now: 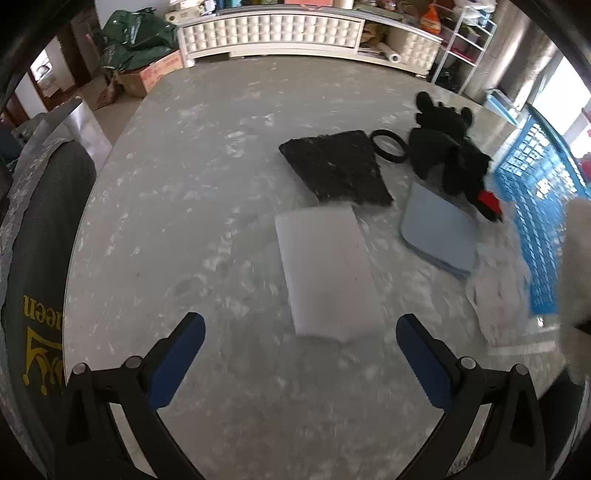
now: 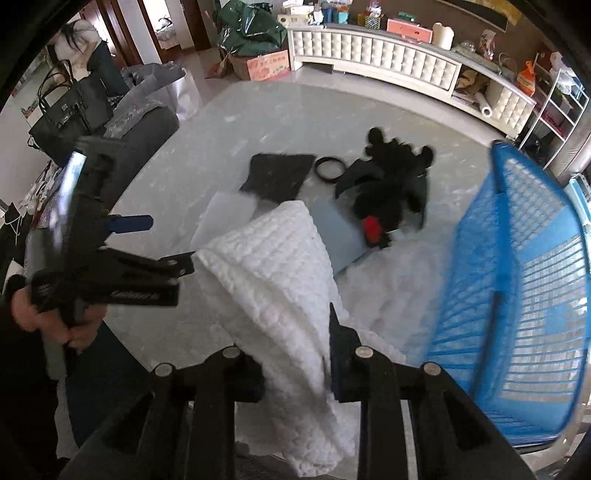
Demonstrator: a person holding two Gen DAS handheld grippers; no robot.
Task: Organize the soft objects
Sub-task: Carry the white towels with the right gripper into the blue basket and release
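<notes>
My right gripper [image 2: 295,354] is shut on a white waffle-textured cloth [image 2: 273,273] and holds it above the table, left of the blue basket [image 2: 517,280]. My left gripper [image 1: 299,339] is open and empty over the table, just short of a white foam sheet [image 1: 328,269]; it also shows in the right wrist view [image 2: 129,236]. Beyond lie a black fuzzy pad [image 1: 336,166], a light blue pad [image 1: 439,229], a black plush toy [image 1: 447,151] with a red part [image 1: 489,201], and a black ring [image 1: 388,144]. The white cloth shows at the right edge [image 1: 576,258].
The grey marbled table [image 1: 207,206] carries everything. The blue basket [image 1: 535,206] stands at its right side. A translucent white wrap [image 1: 498,280] lies by the basket. A white cabinet [image 1: 273,33], boxes and a green bag [image 1: 136,37] stand behind. A chair back [image 1: 40,229] is left.
</notes>
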